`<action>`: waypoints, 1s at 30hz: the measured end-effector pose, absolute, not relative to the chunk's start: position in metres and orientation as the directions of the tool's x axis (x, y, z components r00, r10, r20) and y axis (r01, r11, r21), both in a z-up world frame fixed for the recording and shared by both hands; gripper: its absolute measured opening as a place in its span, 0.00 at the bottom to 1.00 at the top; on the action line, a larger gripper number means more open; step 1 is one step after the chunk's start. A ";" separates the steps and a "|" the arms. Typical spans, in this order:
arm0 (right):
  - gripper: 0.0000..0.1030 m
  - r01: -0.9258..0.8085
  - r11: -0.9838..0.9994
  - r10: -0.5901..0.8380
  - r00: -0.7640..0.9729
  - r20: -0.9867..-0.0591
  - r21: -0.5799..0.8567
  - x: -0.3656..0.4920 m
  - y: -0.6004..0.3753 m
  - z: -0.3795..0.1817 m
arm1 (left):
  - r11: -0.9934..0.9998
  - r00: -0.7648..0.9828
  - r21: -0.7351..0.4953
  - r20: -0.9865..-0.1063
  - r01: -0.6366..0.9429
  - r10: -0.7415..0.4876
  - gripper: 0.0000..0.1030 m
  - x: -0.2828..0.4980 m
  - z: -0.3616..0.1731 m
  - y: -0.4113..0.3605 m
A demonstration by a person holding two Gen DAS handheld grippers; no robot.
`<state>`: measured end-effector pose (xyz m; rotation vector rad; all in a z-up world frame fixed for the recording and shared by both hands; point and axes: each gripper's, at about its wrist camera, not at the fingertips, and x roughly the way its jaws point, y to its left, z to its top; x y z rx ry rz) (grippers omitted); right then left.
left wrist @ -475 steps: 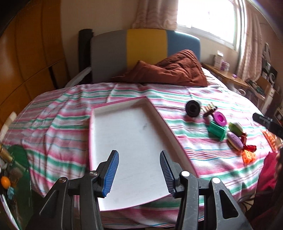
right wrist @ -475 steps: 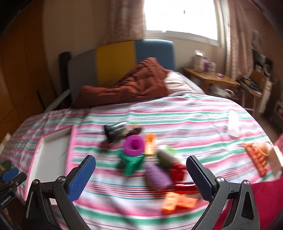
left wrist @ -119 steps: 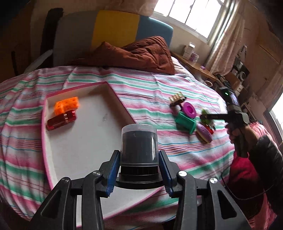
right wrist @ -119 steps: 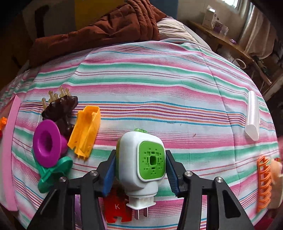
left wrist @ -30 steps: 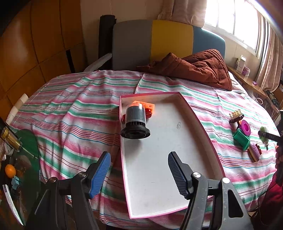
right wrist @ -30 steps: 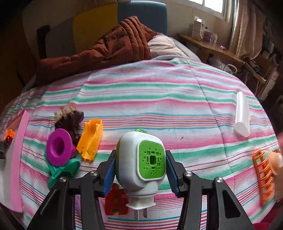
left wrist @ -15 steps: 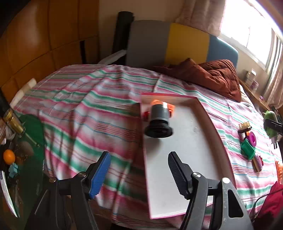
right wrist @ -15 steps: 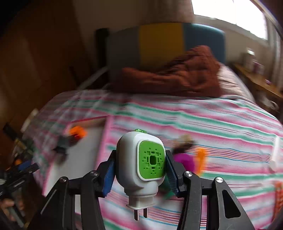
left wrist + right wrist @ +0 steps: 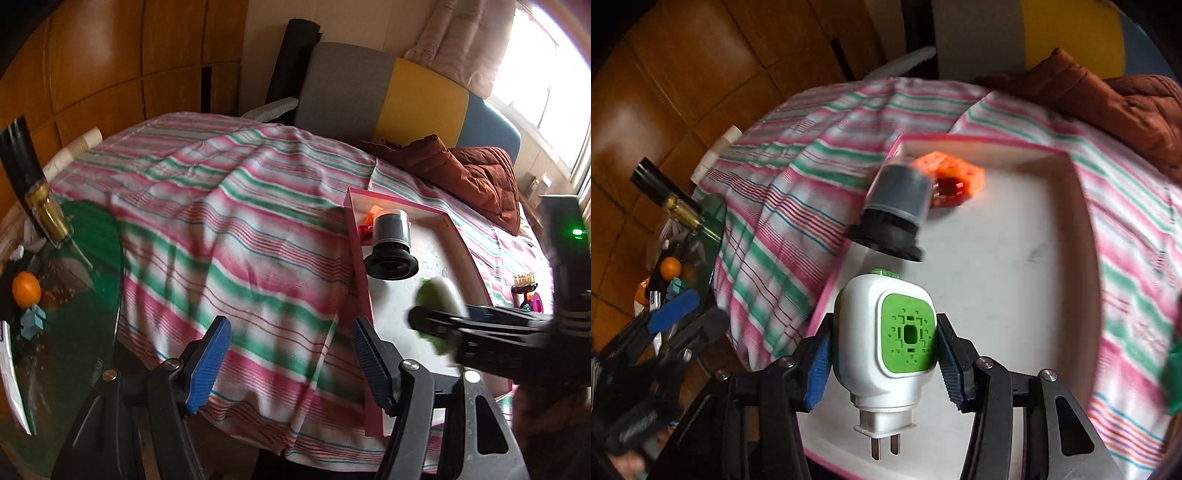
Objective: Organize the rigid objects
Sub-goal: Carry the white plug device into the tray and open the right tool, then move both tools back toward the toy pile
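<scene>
Both wrist views look down, sharing the tray (image 9: 356,236)

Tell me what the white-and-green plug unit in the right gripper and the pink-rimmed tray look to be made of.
Plug unit: glossy moulded plastic, by its smooth highlights, with a matte green face; its two prongs look like dull metal.
Tray: probably plastic or coated board; flat white matte floor and thin pink rim, but the look doesn't settle which.

White-green plug (image 9: 886,339) upright above pink-rimmed tray (image 9: 1086,206) holding black cylinder (image 9: 894,210).
</scene>
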<state>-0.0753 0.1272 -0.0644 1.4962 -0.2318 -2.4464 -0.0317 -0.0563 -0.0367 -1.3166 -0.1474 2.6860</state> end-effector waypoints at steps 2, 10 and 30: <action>0.50 0.101 -0.957 -0.288 -0.436 -0.853 0.271 -0.081 0.122 -0.072 | -0.983 -0.603 -0.164 -0.777 -0.083 0.180 0.66 -0.032 -0.039 -0.059; 0.55 0.049 -0.955 -0.285 -0.440 -0.852 0.294 -0.093 0.117 -0.080 | -0.980 -0.599 -0.173 -0.776 -0.101 0.199 0.66 -0.031 -0.040 -0.059; 0.73 0.134 -0.969 -0.246 -0.568 -0.786 0.207 -0.054 0.120 -0.034 | -0.986 -0.642 -0.109 -0.748 -0.130 0.167 0.66 -0.017 -0.020 -0.052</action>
